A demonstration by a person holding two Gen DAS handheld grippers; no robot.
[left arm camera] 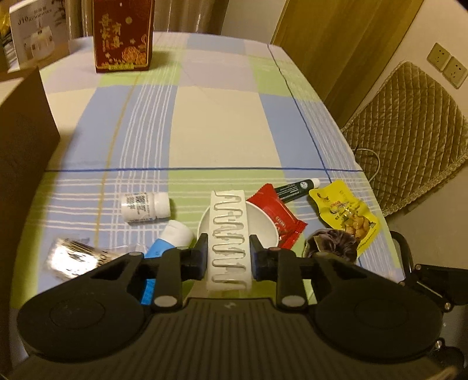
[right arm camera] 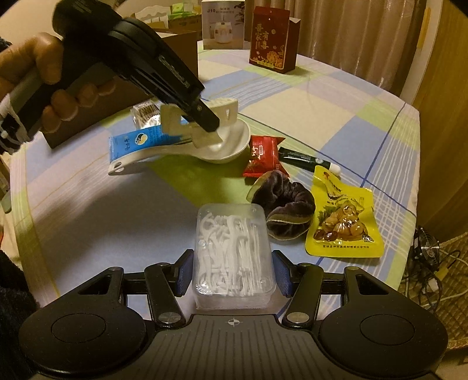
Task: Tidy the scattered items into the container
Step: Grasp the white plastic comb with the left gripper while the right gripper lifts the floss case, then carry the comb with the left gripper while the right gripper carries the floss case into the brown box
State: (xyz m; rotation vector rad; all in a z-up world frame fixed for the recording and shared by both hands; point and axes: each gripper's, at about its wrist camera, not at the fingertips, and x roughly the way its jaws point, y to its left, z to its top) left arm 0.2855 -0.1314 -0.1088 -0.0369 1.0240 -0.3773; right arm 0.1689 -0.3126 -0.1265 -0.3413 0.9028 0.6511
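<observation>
My left gripper [left arm camera: 228, 255] is shut on a white flat plastic piece with a wavy groove [left arm camera: 230, 233] and holds it above the white ladle-shaped bowl [left arm camera: 263, 226]; the right wrist view shows that gripper [right arm camera: 209, 124] with the piece [right arm camera: 204, 117] over the bowl [right arm camera: 231, 143]. My right gripper [right arm camera: 233, 276] is closed around a clear box of white floss picks [right arm camera: 232, 251]. On the cloth lie a red packet [right arm camera: 260, 157], a dark tube [right arm camera: 307, 159], a yellow snack pouch [right arm camera: 342, 216], a purple scrunchie [right arm camera: 285, 204], a blue tube [right arm camera: 136, 143] and a white pill bottle [left arm camera: 144, 207].
A cardboard box wall [left arm camera: 26, 140] stands at the table's left. A red gift box [left arm camera: 122, 35] and a white product box [right arm camera: 223, 23] stand at the far end. A foil packet [left arm camera: 74, 257] lies near left. A quilted chair [left arm camera: 409, 131] is beside the table's right edge.
</observation>
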